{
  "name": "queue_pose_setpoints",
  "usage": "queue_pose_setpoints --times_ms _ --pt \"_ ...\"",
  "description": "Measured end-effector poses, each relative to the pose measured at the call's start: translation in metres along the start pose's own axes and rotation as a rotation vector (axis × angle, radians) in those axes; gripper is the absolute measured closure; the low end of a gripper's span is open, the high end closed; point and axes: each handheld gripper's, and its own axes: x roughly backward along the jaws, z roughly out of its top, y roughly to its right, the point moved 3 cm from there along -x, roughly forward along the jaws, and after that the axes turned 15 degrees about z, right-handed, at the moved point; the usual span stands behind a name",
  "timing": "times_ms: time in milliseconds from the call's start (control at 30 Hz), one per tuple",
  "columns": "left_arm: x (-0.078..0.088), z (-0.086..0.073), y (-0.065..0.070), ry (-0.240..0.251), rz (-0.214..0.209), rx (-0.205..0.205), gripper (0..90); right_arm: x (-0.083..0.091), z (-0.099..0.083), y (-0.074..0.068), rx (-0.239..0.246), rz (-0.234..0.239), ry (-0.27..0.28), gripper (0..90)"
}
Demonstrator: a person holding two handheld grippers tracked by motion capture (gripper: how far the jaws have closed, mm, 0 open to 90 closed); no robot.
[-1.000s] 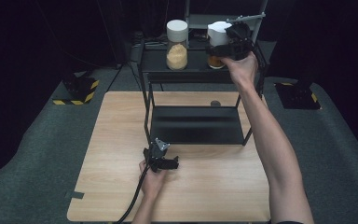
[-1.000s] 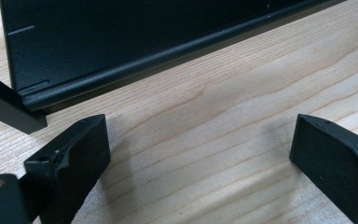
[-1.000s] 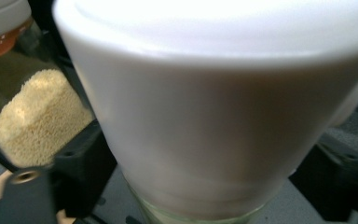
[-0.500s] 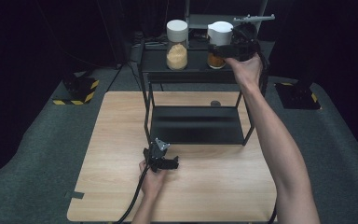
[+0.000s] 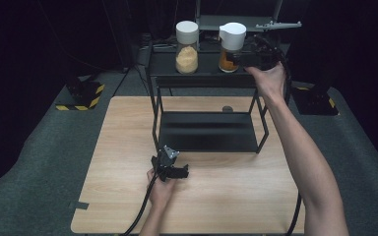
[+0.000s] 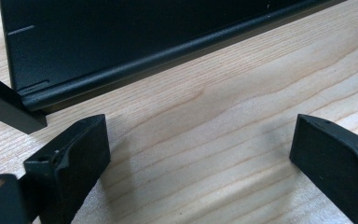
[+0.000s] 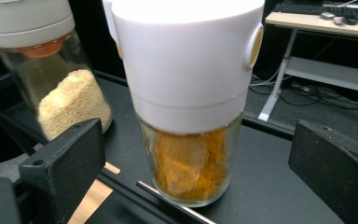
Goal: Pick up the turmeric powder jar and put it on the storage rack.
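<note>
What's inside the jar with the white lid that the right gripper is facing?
The jar holds an orange powder filling its glass lower part. The tall white lid covers the upper part, so how high the contents reach cannot be seen. It stands on the black rack's top shelf.

Both forearms come in bare — no sleeve or glove on either. The left hand (image 5: 161,189) holds a black left gripper (image 5: 173,171) topped by a grey three-cornered plate (image 5: 168,154), with a thick black cable (image 5: 140,210) trailing back from it. The right hand (image 5: 271,81) carries the black right gripper (image 5: 240,58), its cable (image 5: 293,216) showing dark beside the forearm. Seen along the left gripper (image 6: 200,154), the two jaws are matte black blocks with a slightly grainy surface and bevelled edges — a small round hole sits in the bottom-left corner. The right gripper (image 7: 196,158) has the same black, blocky jaws and corner hole.
</note>
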Motion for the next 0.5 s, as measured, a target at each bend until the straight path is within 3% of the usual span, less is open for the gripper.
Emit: queue_pose_setpoints --times_ms 500 --pt "0.0 0.0 0.0 0.0 0.0 0.003 4.8 0.018 -0.008 0.004 -0.002 0.012 -0.019 4.6"
